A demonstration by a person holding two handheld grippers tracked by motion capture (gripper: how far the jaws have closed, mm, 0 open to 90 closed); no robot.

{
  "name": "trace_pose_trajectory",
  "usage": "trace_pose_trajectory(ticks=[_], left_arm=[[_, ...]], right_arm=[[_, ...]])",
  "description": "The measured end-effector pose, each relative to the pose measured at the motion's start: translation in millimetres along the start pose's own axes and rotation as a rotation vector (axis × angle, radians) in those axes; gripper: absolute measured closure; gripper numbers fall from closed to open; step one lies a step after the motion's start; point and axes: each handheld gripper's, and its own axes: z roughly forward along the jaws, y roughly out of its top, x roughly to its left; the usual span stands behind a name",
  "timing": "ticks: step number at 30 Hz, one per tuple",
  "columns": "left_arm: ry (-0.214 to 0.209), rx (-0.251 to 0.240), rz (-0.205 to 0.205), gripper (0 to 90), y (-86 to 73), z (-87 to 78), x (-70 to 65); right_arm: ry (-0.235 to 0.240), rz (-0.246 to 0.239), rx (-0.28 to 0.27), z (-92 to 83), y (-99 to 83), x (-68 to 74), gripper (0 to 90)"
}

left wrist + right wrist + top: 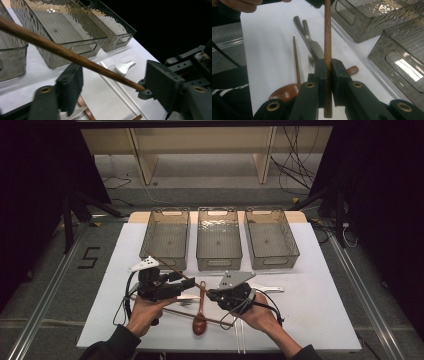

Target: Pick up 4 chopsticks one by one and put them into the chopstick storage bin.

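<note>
Nearest me, my right gripper (pixel 327 72) is clamped on a wooden chopstick (pixel 327 37) lifted off the white table (pixel 310 290), while my left gripper (pixel 112 85) brackets it with jaws apart, before three grey bins (pixel 218 240).

Brown chopstick (pixel 327 37), white table (pixel 310 295)

A brown wooden chopstick (pixel 65 53) slants between the left gripper's (pixel 113 85) parted jaws, its end pinched by the other gripper (pixel 147 91), trays (pixel 75 40) behind
</note>
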Motion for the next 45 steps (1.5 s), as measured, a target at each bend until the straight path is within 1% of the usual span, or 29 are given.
trace_pose_trajectory(ticks=[5, 12, 14, 18, 19, 22, 23, 25, 26, 27, 28, 29, 30, 33, 35, 39, 40, 41, 45], left_arm=[[-0.016, -0.014, -0.025, 45.8, 0.3, 0.4, 3.8], [-0.029, -0.01, -0.047, 63.4, -0.5, 0.6, 8.0], [-0.047, -0.015, -0.064, 66.3, -0.1, -0.1, 9.1], [-0.077, -0.018, -0.075, 71.6, 2.0, -1.6, 7.5], [-0.089, -0.017, -0.077, 73.1, 2.8, -2.2, 7.2], [-0.136, -0.022, -0.103, 77.6, 5.3, -3.0, 7.3], [-0.15, -0.021, -0.103, 79.0, 6.5, -3.1, 6.8], [-0.174, -0.017, -0.101, 82.4, 8.5, -3.2, 4.2], [-0.167, -0.012, -0.084, 83.6, 9.5, -3.3, 2.2], [-0.148, -0.008, -0.058, 83.8, 10.7, -3.8, 0.0], [-0.129, -0.003, -0.026, 83.9, 12.3, -4.8, -0.7], [-0.123, -0.004, -0.018, 83.9, 14.3, -6.4, 0.0], [-0.12, -0.005, -0.02, 84.0, 16.7, -8.4, 1.7], [-0.084, -0.004, -0.004, 84.1, 25.5, -14.1, 6.5], [-0.072, -0.001, -0.01, 84.1, 31.0, -17.2, 12.2], [-0.033, 0.006, -0.014, 84.1, 41.3, -21.5, 22.6], [-0.022, 0.012, -0.008, 84.0, 44.3, -22.3, 25.4], [-0.017, 0.013, -0.015, 84.0, 47.2, -22.7, 27.9], [0.01, 0.033, -0.013, 84.0, 60.1, -25.3, 37.8]], right_arm=[[-0.001, -0.003, -0.008, 1.3, -1.0, 0.5, 84.6], [0.002, -0.002, -0.015, 1.8, -1.4, 0.5, 84.5], [0.007, 0.003, -0.015, 2.0, -1.8, 0.4, 84.5], [0.017, 0.007, -0.019, 3.3, -3.5, 0.2, 84.5], [0.019, 0.007, -0.018, 3.5, -3.8, 0.3, 84.5], [0.022, 0.006, -0.022, 3.9, -4.5, 0.6, 84.2], [0.017, 0.001, -0.027, 4.5, -4.6, 1.0, 83.9], [0.007, 0.006, -0.022, 5.5, -4.9, 1.0, 82.6], [0.007, 0.014, -0.018, 6.4, -5.4, 0.5, 81.3], [0.004, 0.018, -0.016, 6.9, -6.0, -0.4, 77.6], [0.003, 0.026, -0.014, 6.5, -6.5, -1.3, 71.5], [0.0, 0.035, -0.013, 5.8, -6.4, -2.2, 66.0], [-0.003, 0.038, -0.008, 4.5, -6.1, -3.0, 61.9], [-0.005, 0.061, -0.014, 0.3, -6.5, -6.3, 50.2], [-0.012, 0.069, 0.002, -2.1, -7.5, -7.7, 45.0], [-0.01, 0.079, 0.026, -8.1, -10.2, -11.0, 39.4], [-0.011, 0.086, 0.028, -9.3, -11.2, -11.7, 38.4], [-0.013, 0.088, 0.035, -10.8, -12.4, -12.9, 37.4], [-0.019, 0.118, 0.046, -16.6, -17.2, -14.9, 34.2]])
